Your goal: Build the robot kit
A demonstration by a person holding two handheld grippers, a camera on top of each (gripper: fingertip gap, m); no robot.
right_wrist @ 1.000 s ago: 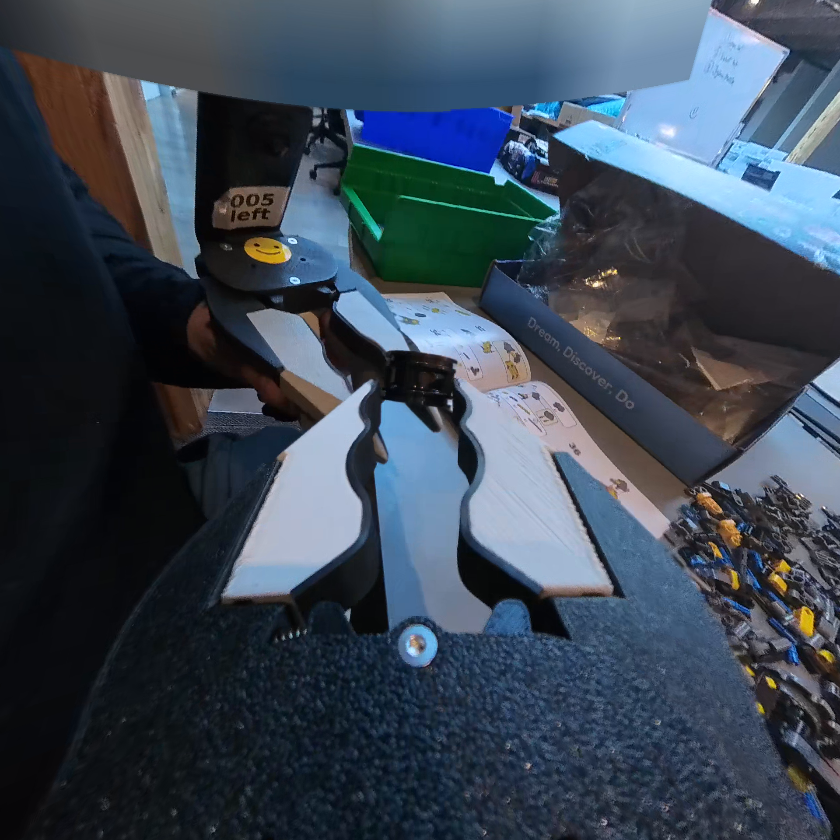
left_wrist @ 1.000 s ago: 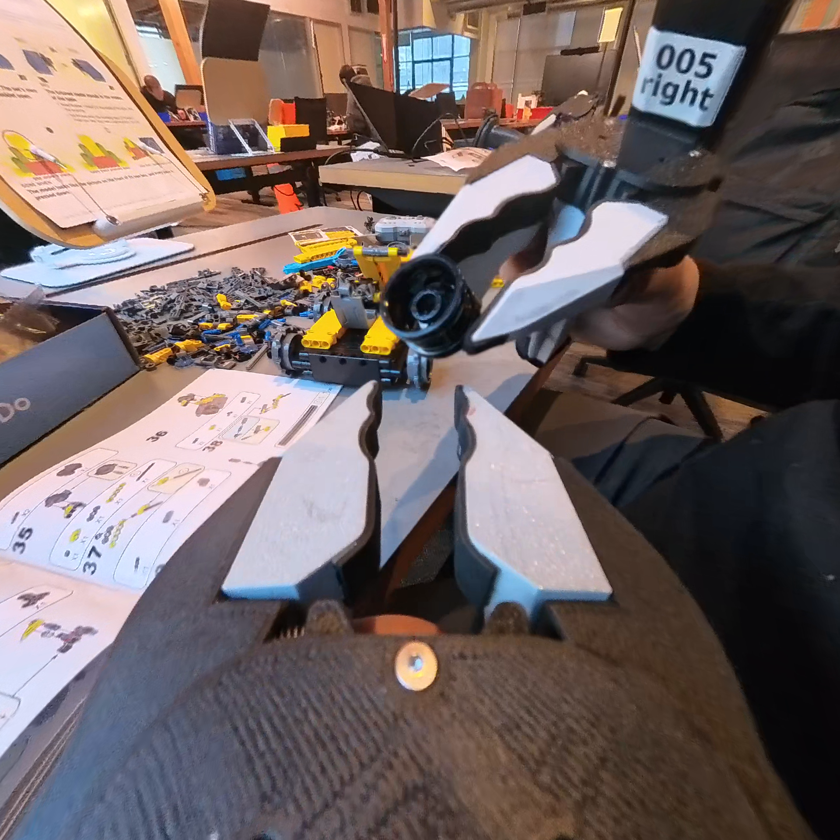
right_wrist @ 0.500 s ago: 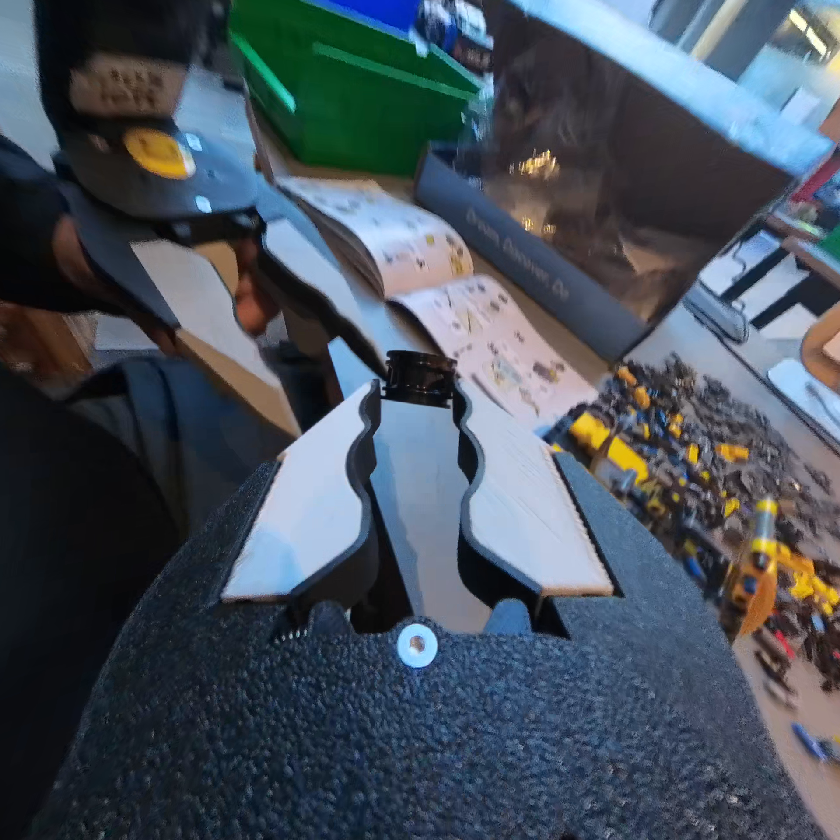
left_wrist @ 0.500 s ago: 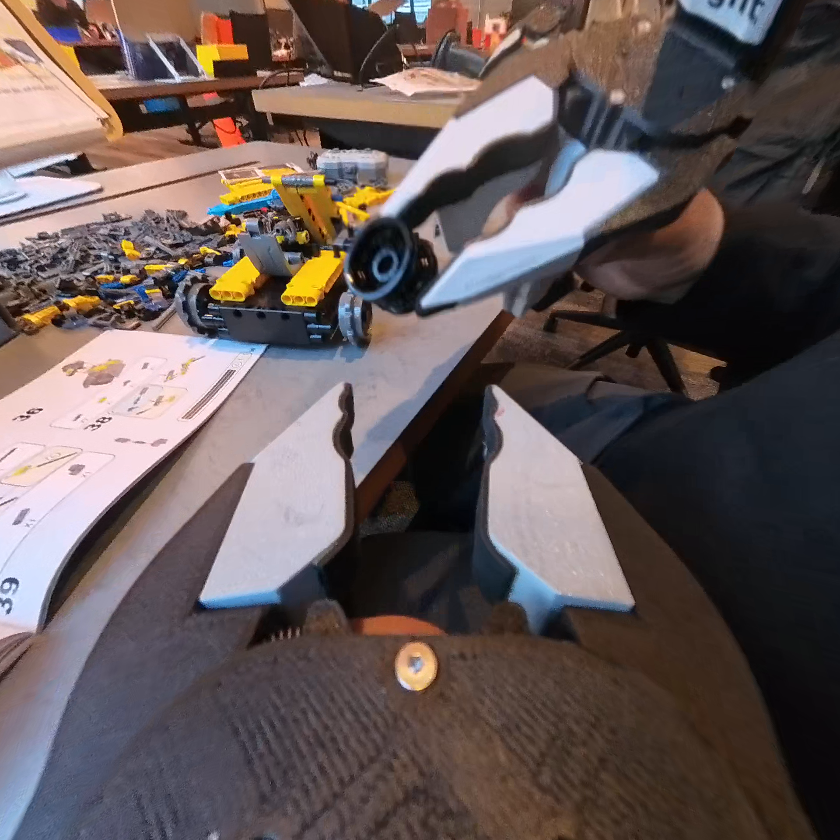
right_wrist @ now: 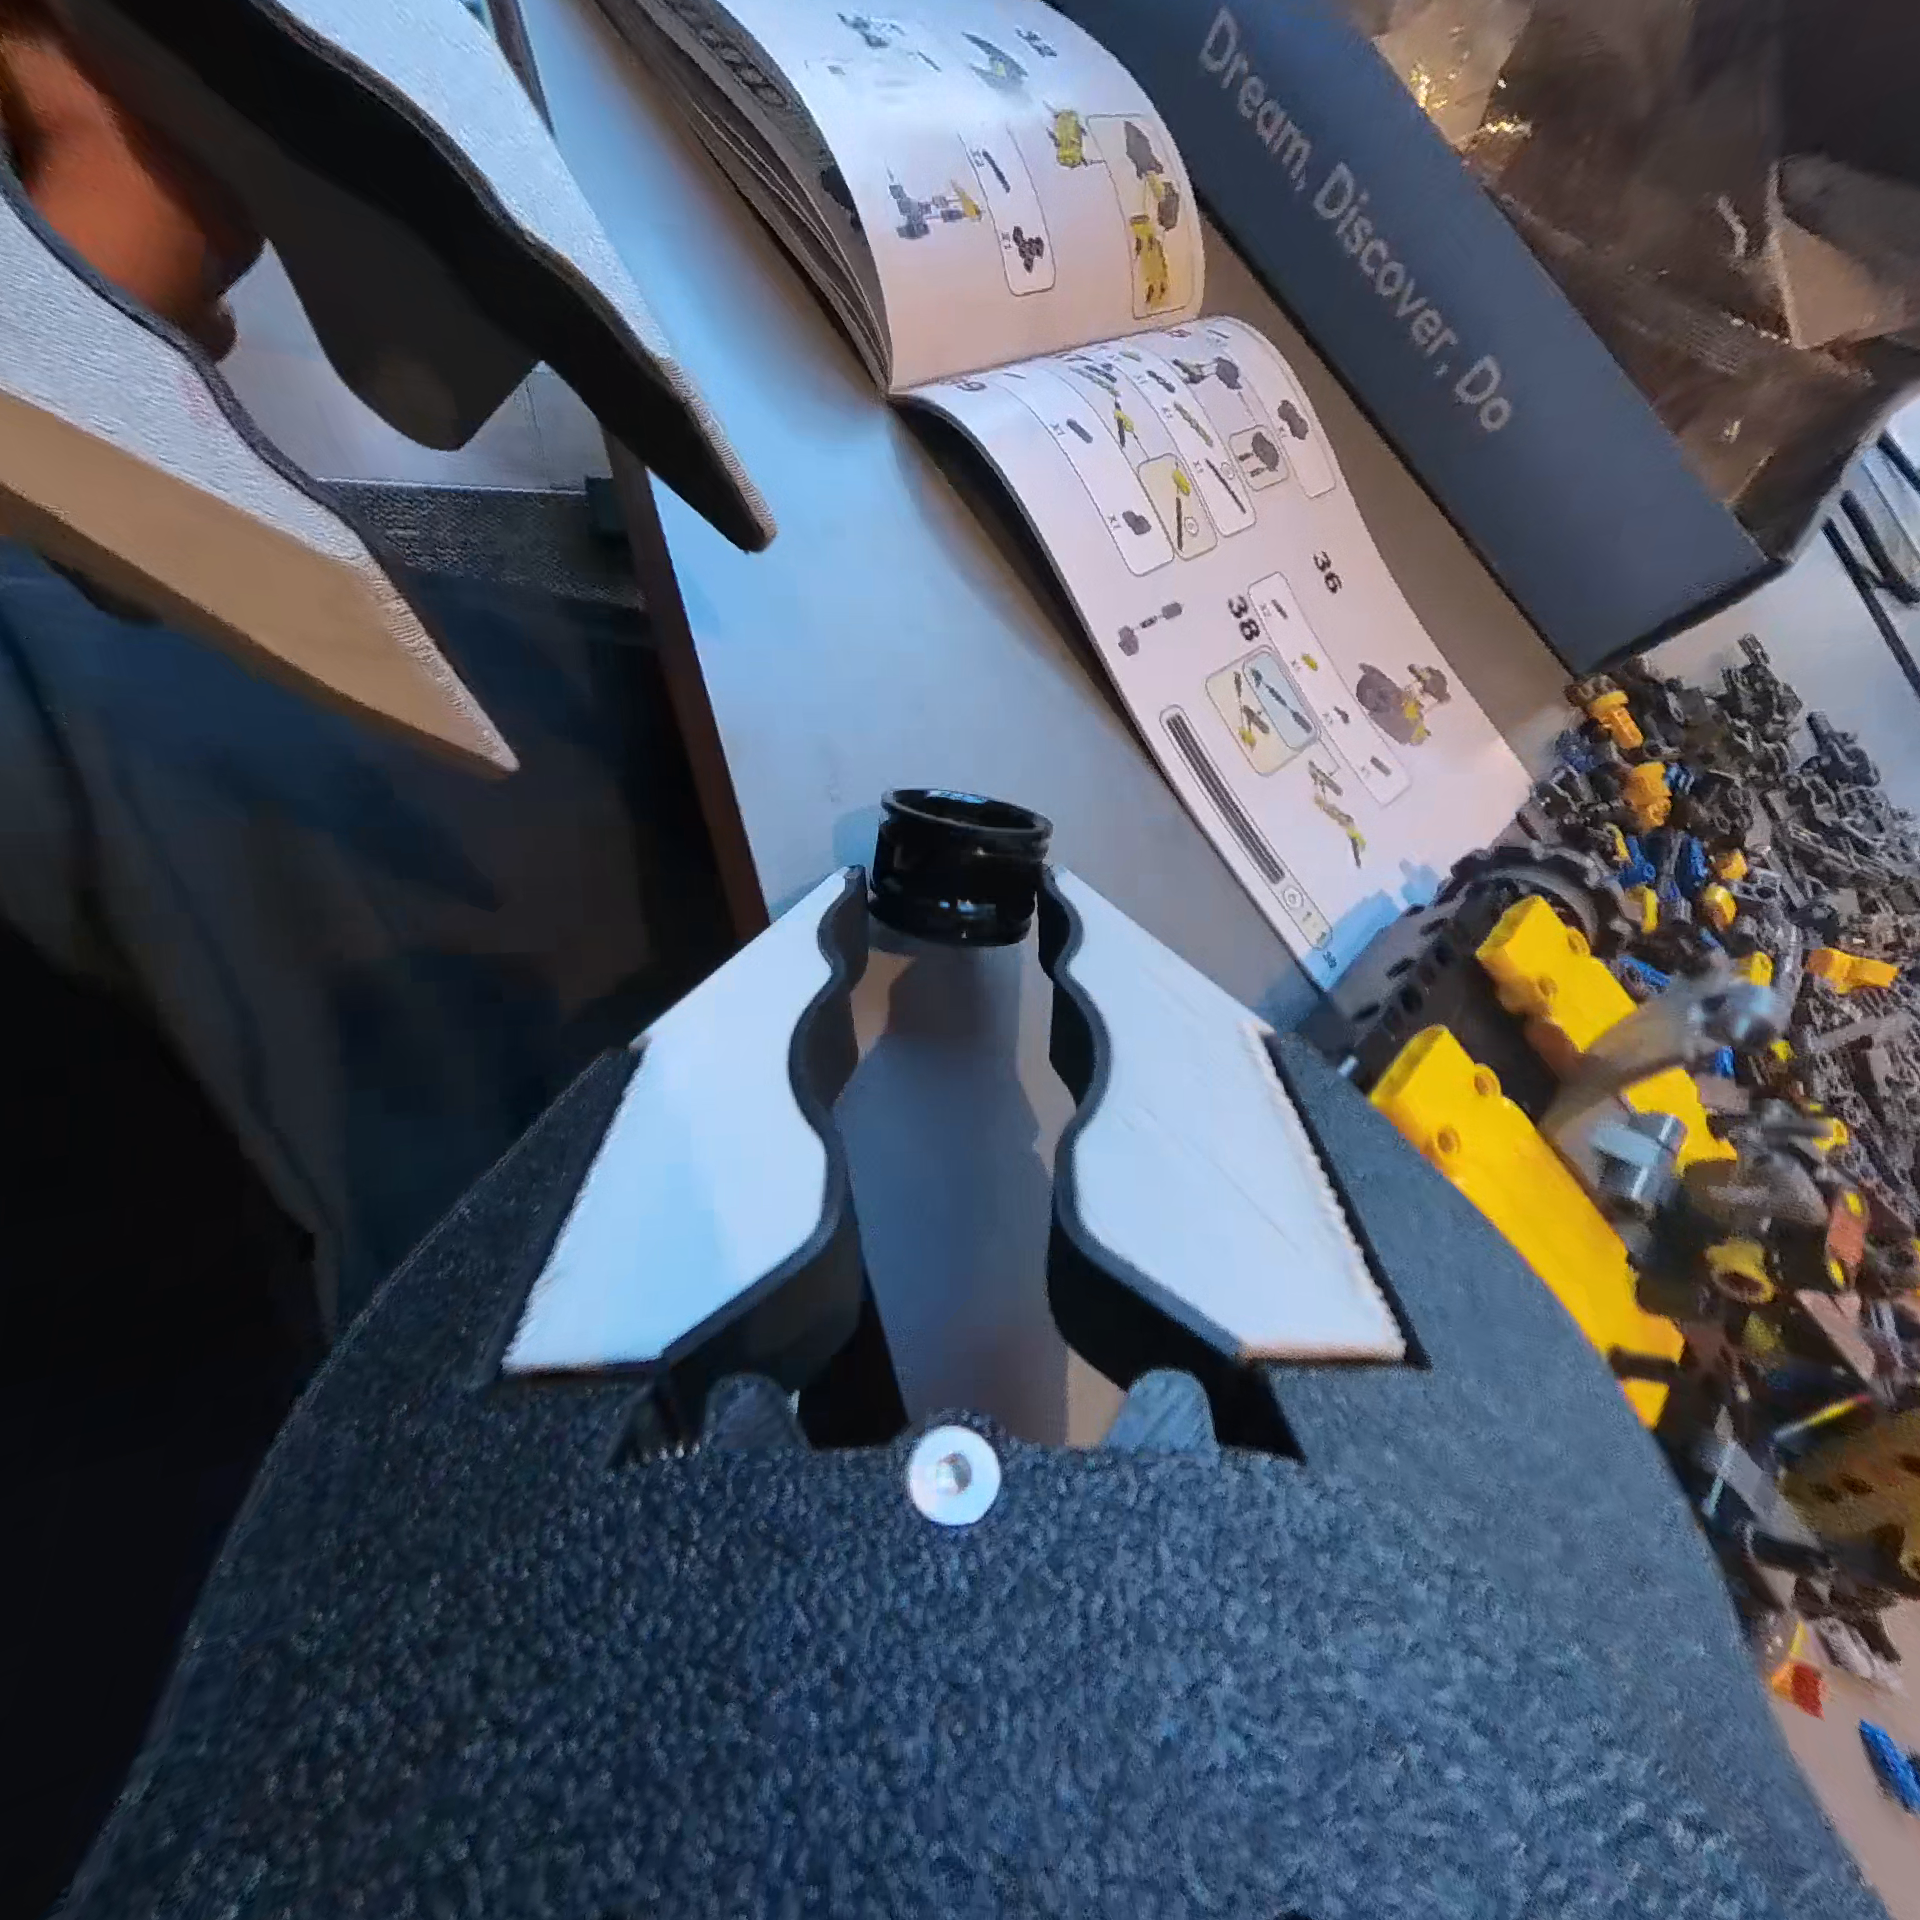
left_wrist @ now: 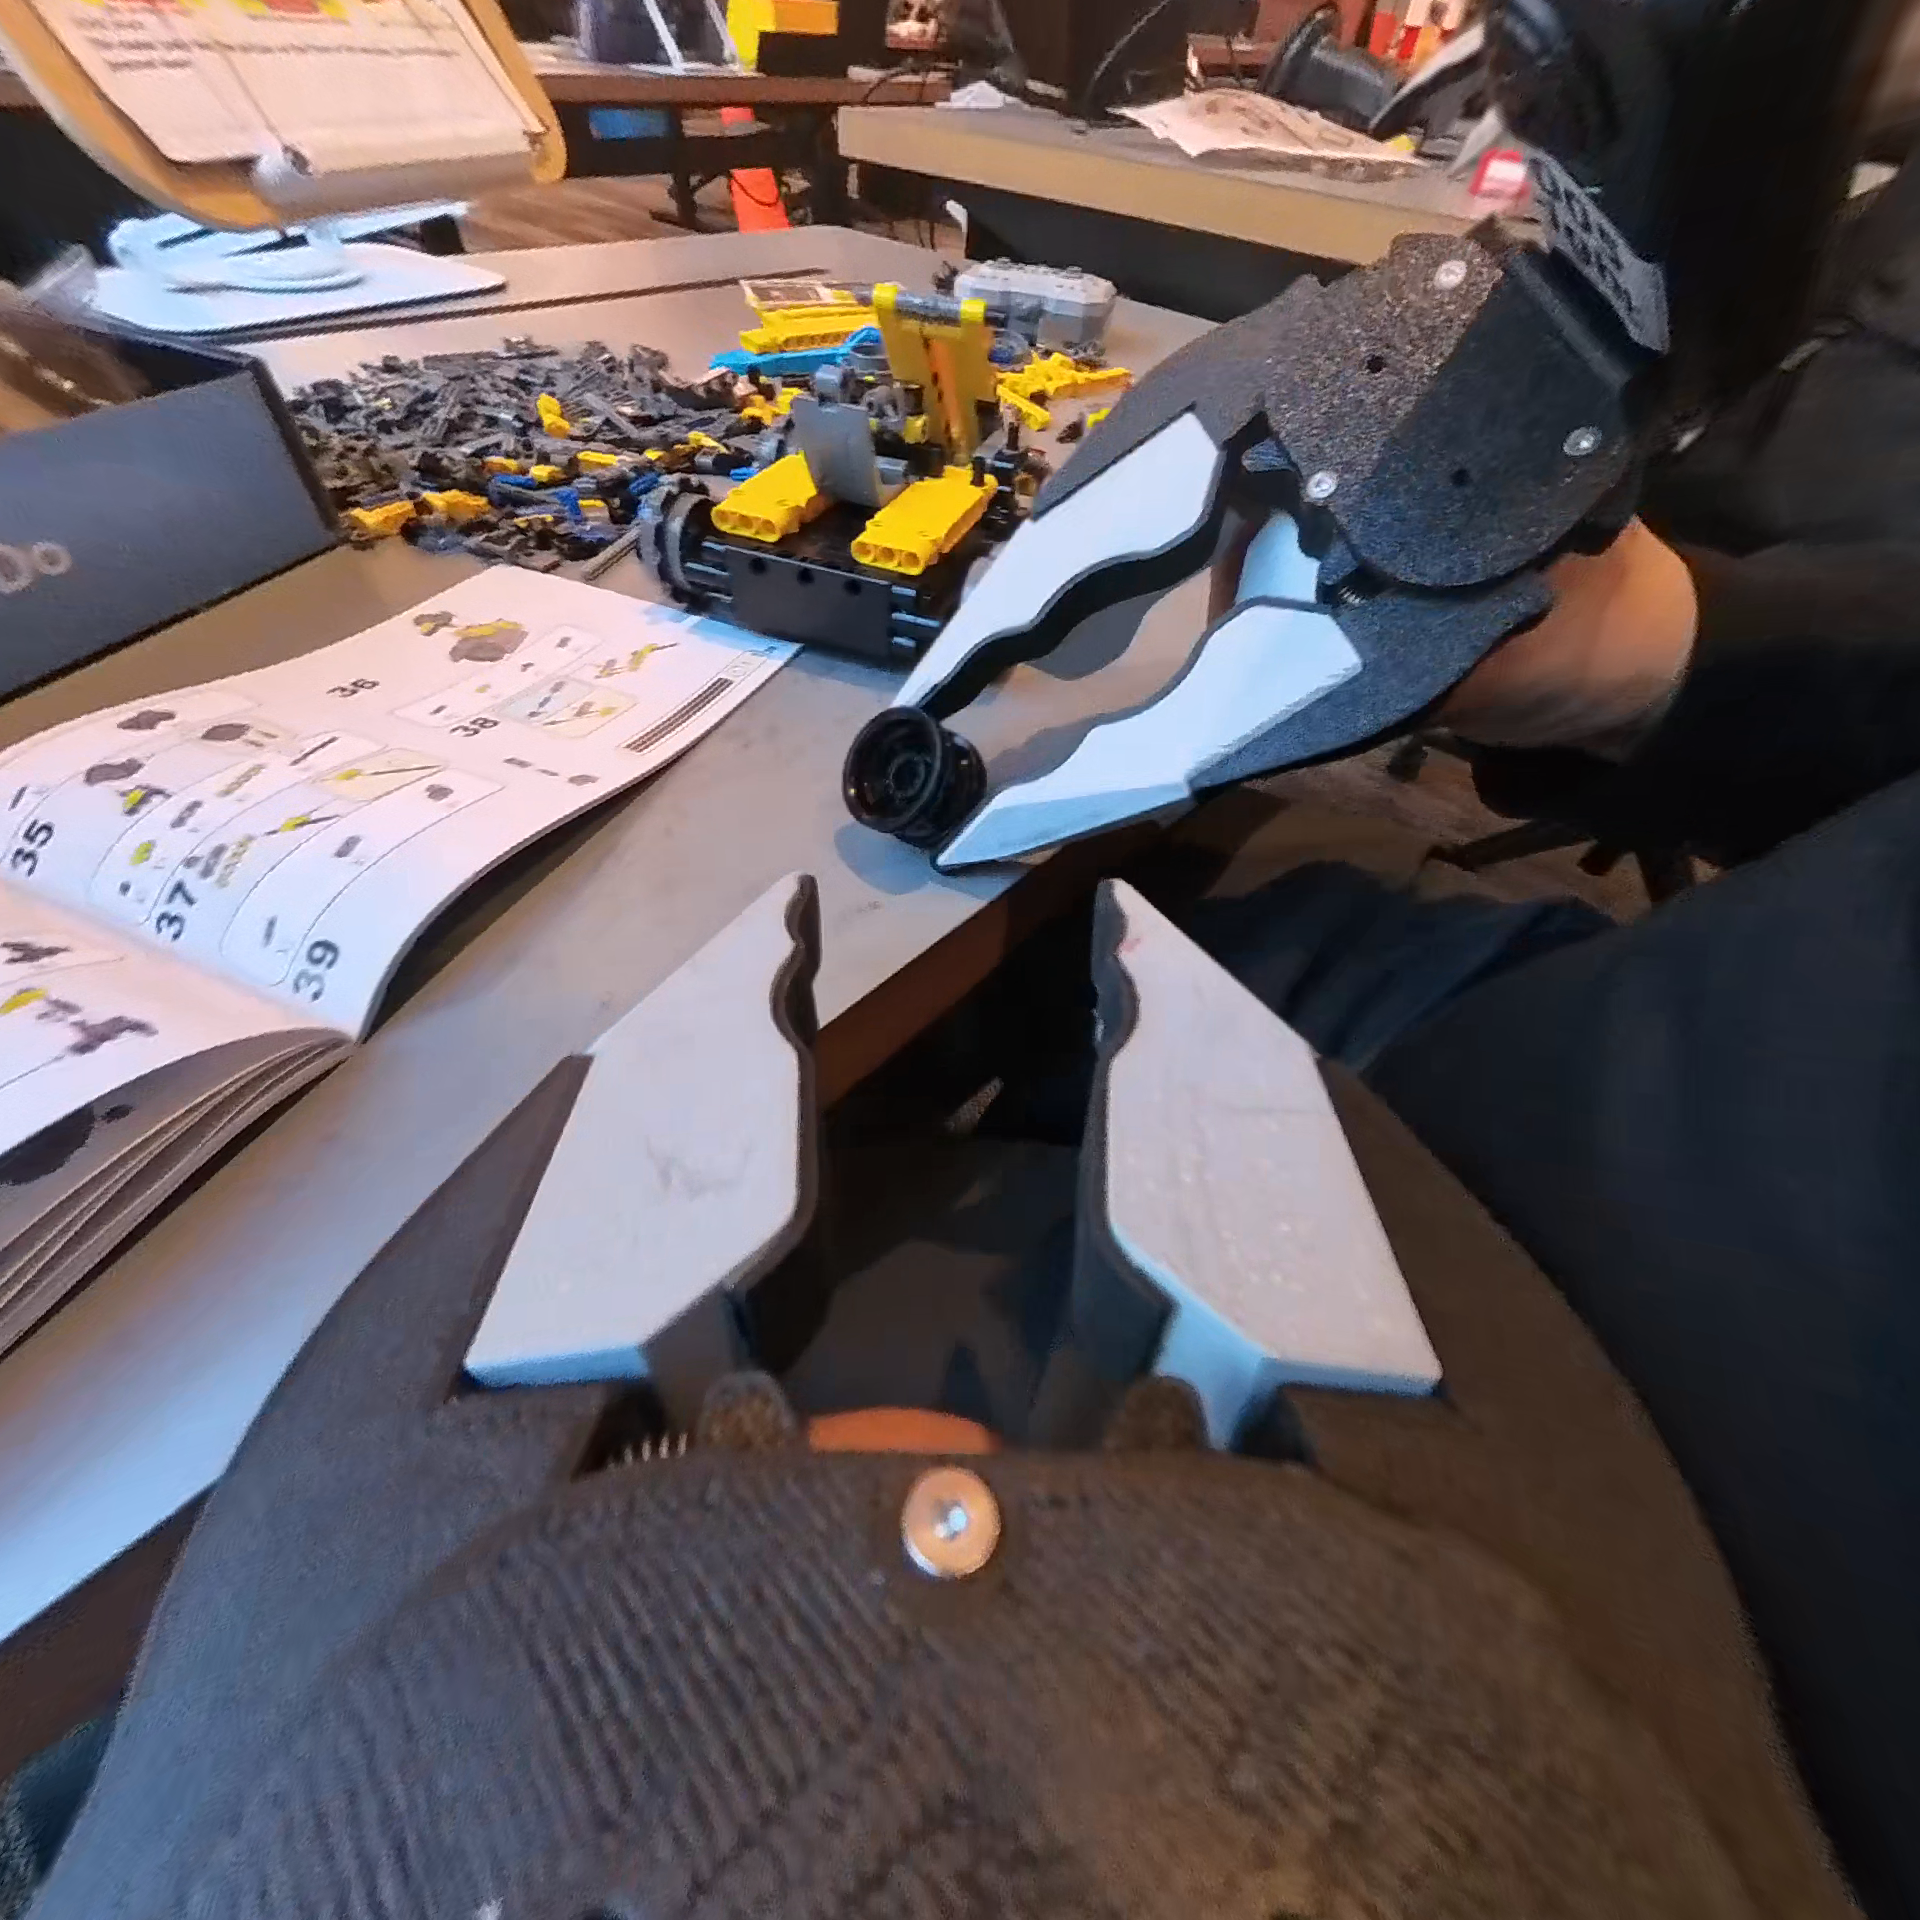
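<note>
My right gripper (right_wrist: 951, 883) is shut on a small black wheel rim (right_wrist: 956, 868), held by its fingertips low over the grey table (right_wrist: 914, 665) near the front edge. It also shows in the left wrist view (left_wrist: 940, 790), where the rim (left_wrist: 912, 771) sits just above the tabletop. My left gripper (left_wrist: 956, 914) is open and empty, just in front of the table edge, a short way from the rim. A yellow and black brick vehicle (left_wrist: 831, 520) stands on the table behind the rim.
An open instruction booklet (left_wrist: 312, 769) lies left of the rim. A heap of small loose parts (left_wrist: 499, 436) lies behind it. A dark box (right_wrist: 1455, 312) stands at the far side. A tilted board on a stand (left_wrist: 291, 104) is at the back left. Left tips to right tips: about 6 cm.
My right gripper has come down with the rim from above the vehicle to just over the table near its front edge. My left gripper has opened wider and drawn back a little.
</note>
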